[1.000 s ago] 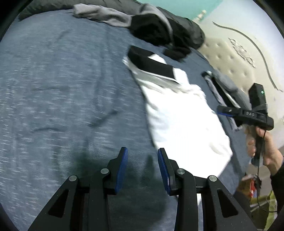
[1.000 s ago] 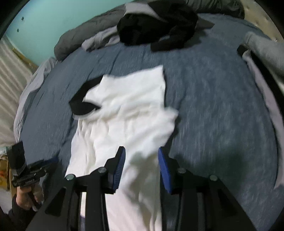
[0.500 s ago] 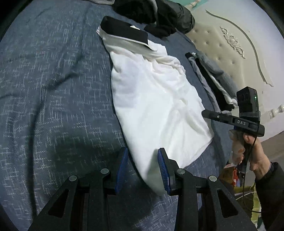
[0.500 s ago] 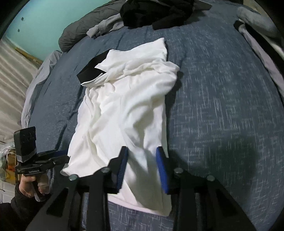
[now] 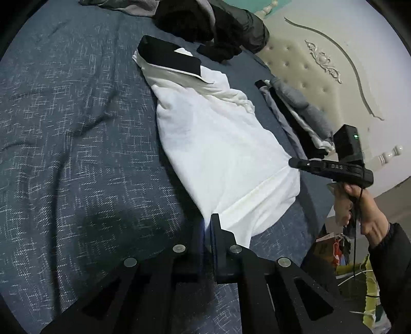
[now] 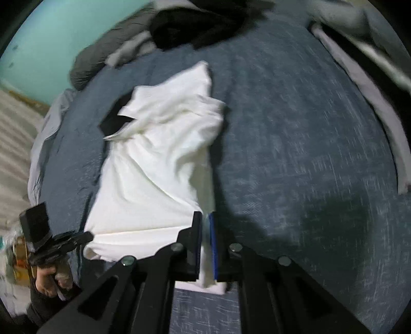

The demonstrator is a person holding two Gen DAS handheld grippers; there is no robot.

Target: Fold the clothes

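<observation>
A white shirt [image 5: 218,144] with a black collar [image 5: 167,55] lies lengthwise on the blue bedspread [image 5: 77,128], collar end far, hem end near. My left gripper [image 5: 207,223] is closing on the near hem corner, and white cloth is pinched between its pads. In the right wrist view the same shirt [image 6: 154,167] shows rumpled, and my right gripper [image 6: 205,221] is closing on the other hem corner, with cloth squeezed between the pads. Each view also shows the opposite gripper in a hand: the right gripper [image 5: 295,163] and the left gripper [image 6: 87,236].
A heap of dark clothes [image 5: 205,23] lies at the far end of the bed. Folded grey garments [image 5: 300,108] are stacked by the cream headboard [image 5: 321,64]. A teal wall [image 6: 64,33] stands behind. The bed's edge runs close to both hands.
Both grippers moved in to the shirt's hem and their jaws went from apart to closed on its two corners. The right wrist view shifted and is blurred.
</observation>
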